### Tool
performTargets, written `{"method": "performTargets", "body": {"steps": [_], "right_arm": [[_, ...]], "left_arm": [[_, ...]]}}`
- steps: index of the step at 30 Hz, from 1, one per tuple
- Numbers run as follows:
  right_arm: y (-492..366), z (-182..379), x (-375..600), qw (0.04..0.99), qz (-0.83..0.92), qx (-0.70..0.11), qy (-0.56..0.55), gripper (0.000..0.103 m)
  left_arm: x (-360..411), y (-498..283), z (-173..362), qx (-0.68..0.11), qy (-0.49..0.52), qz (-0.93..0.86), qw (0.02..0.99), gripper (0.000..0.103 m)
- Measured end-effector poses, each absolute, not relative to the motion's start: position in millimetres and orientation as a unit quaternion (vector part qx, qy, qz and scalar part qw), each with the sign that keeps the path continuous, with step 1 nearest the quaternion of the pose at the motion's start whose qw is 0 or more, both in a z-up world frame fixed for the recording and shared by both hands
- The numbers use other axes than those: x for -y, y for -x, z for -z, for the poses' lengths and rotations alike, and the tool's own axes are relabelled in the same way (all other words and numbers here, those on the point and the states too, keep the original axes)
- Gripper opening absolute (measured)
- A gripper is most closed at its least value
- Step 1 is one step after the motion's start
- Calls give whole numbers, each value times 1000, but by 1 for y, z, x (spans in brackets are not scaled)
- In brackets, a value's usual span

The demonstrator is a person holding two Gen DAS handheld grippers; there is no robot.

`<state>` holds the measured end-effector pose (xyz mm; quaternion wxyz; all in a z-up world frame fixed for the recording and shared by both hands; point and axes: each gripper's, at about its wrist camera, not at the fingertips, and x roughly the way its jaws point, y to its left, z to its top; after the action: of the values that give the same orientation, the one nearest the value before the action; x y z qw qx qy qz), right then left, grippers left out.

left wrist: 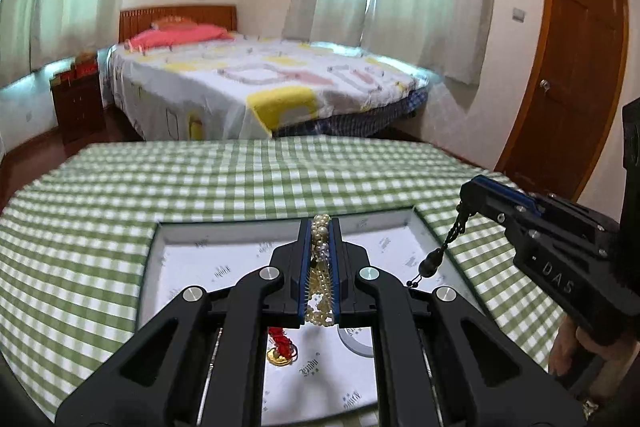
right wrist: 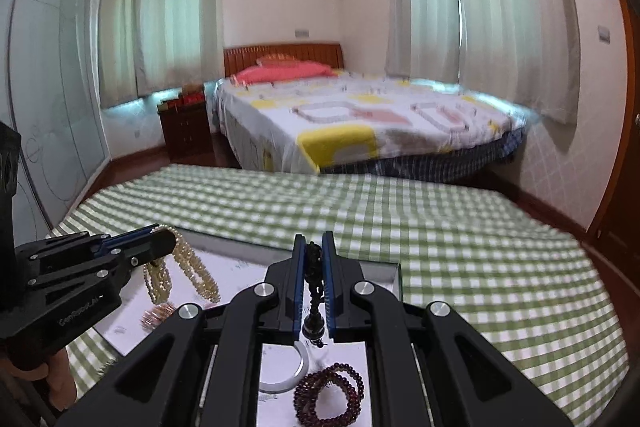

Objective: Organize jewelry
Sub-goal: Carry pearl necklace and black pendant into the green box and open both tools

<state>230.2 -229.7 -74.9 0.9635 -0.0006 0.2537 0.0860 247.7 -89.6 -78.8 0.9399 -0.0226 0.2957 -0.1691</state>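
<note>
Lifting both pieces above the tray (left wrist: 424, 223): left gripper (left wrist: 321, 227) clamps the pearl necklace (right wrist: 192, 267), right gripper (right wrist: 312, 251) pinches the dark bead strand (left wrist: 450, 239) w/ pendant dangling, prob so strands don't tangle.

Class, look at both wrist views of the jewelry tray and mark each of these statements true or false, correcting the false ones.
1. The left hand-held gripper is shut on a pearl necklace. True.
2. The right hand-held gripper is open and empty. False: it is shut on a dark beaded strand with a pendant.
3. The tablecloth is green and white check. True.
4. A dark red bead bracelet lies in the tray. True.
5. The tray lies on the bed. False: it lies on the checked tablecloth, and the bed stands beyond.
</note>
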Motion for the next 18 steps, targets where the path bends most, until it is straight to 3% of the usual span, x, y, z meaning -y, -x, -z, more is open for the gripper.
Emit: {"method": "performTargets", "body": {"steps": [18], "right_arm": [[-292,145,232,923,-80,-377,-4,11]], "left_arm": [[104,-303,147,-400,1,138,906,9]]}}
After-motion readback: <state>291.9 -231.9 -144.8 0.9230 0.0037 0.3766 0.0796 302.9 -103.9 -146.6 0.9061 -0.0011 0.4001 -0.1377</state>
